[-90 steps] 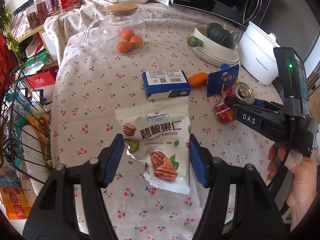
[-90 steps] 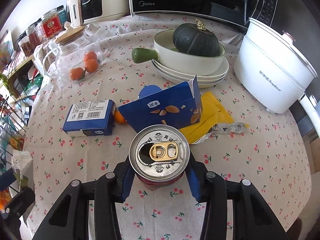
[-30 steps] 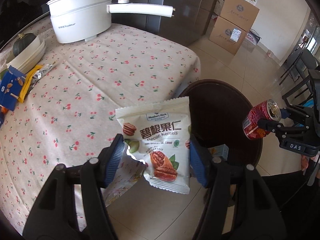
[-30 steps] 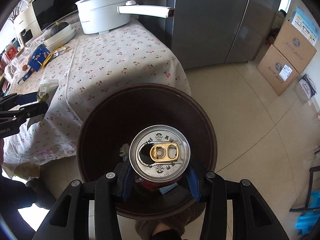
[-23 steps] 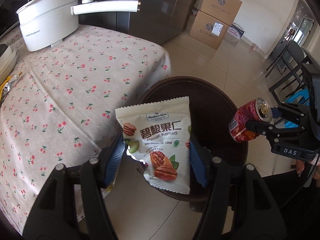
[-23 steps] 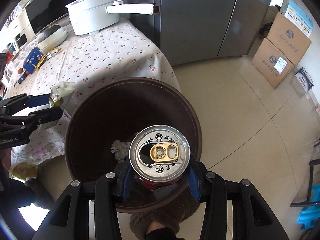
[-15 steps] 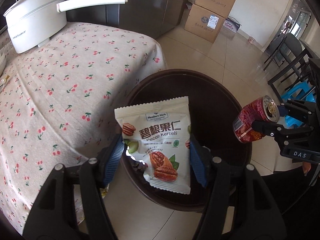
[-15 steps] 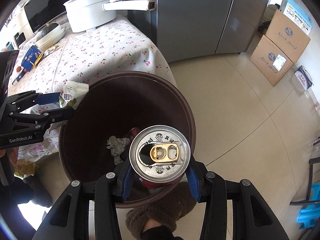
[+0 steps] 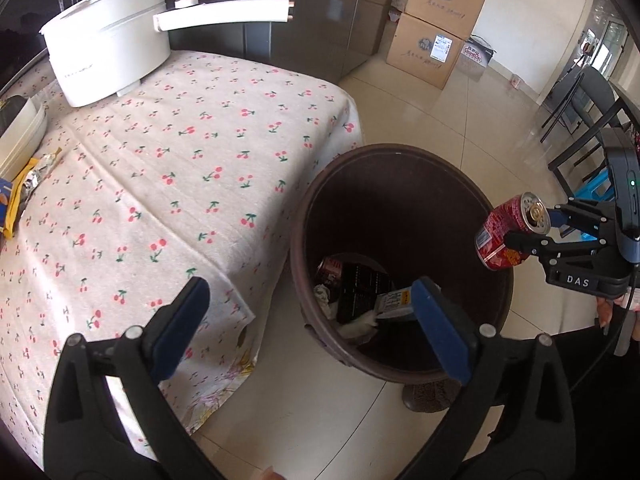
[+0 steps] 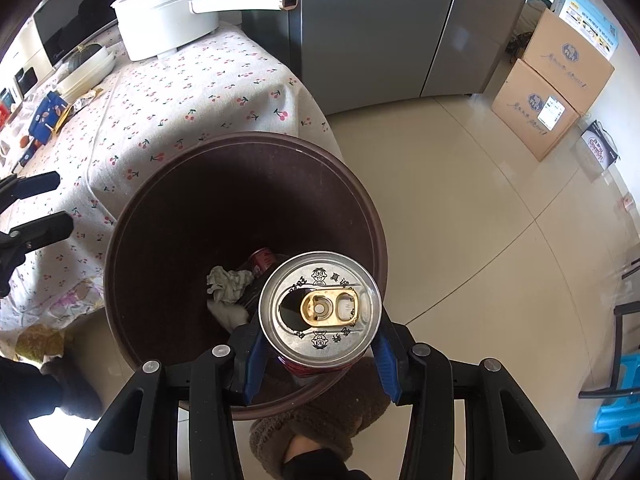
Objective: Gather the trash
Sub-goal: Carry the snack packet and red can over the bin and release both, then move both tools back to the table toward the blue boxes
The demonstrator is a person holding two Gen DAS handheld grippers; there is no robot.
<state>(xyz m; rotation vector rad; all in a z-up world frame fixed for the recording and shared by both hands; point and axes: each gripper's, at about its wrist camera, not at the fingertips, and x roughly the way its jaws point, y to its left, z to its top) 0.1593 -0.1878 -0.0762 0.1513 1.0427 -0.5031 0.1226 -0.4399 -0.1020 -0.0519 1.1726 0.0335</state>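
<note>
A round dark brown trash bin [image 9: 404, 152] stands on the floor beside the table; it also shows in the right wrist view [image 10: 132, 208]. Trash lies at its bottom: a red can, crumpled paper [image 10: 228, 284] and wrappers [image 9: 364, 292]. My left gripper [image 9: 308, 328] is open and empty above the bin's near rim. My right gripper [image 10: 318, 344] is shut on a red drink can [image 10: 320, 312] with a silver top, held over the bin's edge; the can also shows in the left wrist view [image 9: 508, 236].
A table with a cherry-print cloth [image 9: 160, 168] stands left of the bin, carrying a white electric pot [image 9: 108, 56] and wrappers at its far left. Cardboard boxes [image 9: 436, 40] stand on the tiled floor behind. A foot in a brown slipper [image 10: 316, 432] is by the bin.
My left gripper has opened and the pecan snack bag is gone from its jaws. The right gripper still holds the can, now nearer the bin's rim.
</note>
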